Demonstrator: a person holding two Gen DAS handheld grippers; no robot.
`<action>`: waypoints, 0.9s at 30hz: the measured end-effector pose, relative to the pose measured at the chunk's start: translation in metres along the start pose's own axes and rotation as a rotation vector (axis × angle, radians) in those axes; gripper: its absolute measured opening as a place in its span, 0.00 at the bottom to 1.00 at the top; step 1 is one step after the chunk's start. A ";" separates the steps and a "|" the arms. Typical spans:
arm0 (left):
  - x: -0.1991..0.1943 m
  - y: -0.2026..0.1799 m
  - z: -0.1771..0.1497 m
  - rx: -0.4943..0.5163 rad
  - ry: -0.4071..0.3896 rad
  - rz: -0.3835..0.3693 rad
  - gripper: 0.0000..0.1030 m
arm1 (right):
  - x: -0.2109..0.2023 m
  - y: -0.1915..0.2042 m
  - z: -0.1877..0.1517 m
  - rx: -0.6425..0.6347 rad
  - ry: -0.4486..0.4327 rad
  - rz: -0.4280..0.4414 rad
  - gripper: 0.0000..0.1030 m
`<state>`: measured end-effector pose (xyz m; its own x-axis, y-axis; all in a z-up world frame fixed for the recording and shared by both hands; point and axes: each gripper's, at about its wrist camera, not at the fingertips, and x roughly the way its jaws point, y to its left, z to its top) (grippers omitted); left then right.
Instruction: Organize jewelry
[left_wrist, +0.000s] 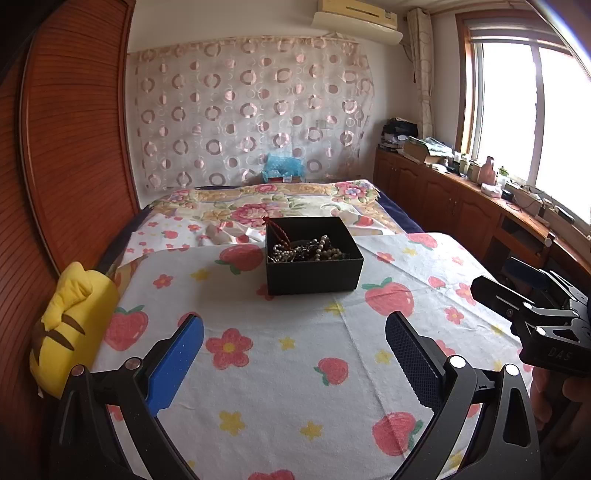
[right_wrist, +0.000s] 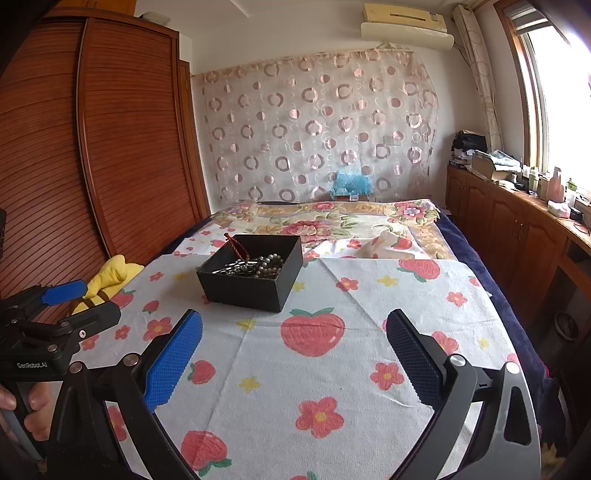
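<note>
Jewelry is heaped, bead strands tangled, inside an open black box at 12 o'clock on the strawberry-print cloth, a red cord draped over the box's far-left rim. All pieces seen are gathered in one container, which fits either sorting finished or sorting pending. Left gripper and right gripper are held low at 6 o'clock, well short of the box, fingers spread wide and empty.

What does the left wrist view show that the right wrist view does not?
Only the left wrist view shows the right gripper from outside, at its right edge. Only the right wrist view shows the left gripper from outside, with a hand on its handle. Both show the black box of jewelry on the strawberry cloth, the yellow plush toy, and open jaws.
</note>
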<state>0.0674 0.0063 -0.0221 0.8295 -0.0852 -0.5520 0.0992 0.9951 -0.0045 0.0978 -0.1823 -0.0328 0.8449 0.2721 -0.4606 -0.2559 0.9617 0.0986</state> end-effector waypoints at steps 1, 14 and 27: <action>0.000 0.000 0.000 -0.002 0.000 -0.001 0.92 | 0.000 -0.001 0.000 0.000 0.000 0.000 0.98; -0.001 -0.008 -0.002 0.001 -0.002 -0.004 0.92 | 0.001 0.000 -0.001 -0.001 0.001 0.000 0.98; -0.001 -0.007 -0.003 -0.001 -0.003 -0.005 0.92 | 0.001 0.001 -0.001 0.000 0.001 0.000 0.98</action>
<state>0.0642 -0.0007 -0.0241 0.8308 -0.0908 -0.5491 0.1033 0.9946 -0.0082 0.0977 -0.1814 -0.0338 0.8445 0.2716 -0.4615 -0.2554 0.9618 0.0986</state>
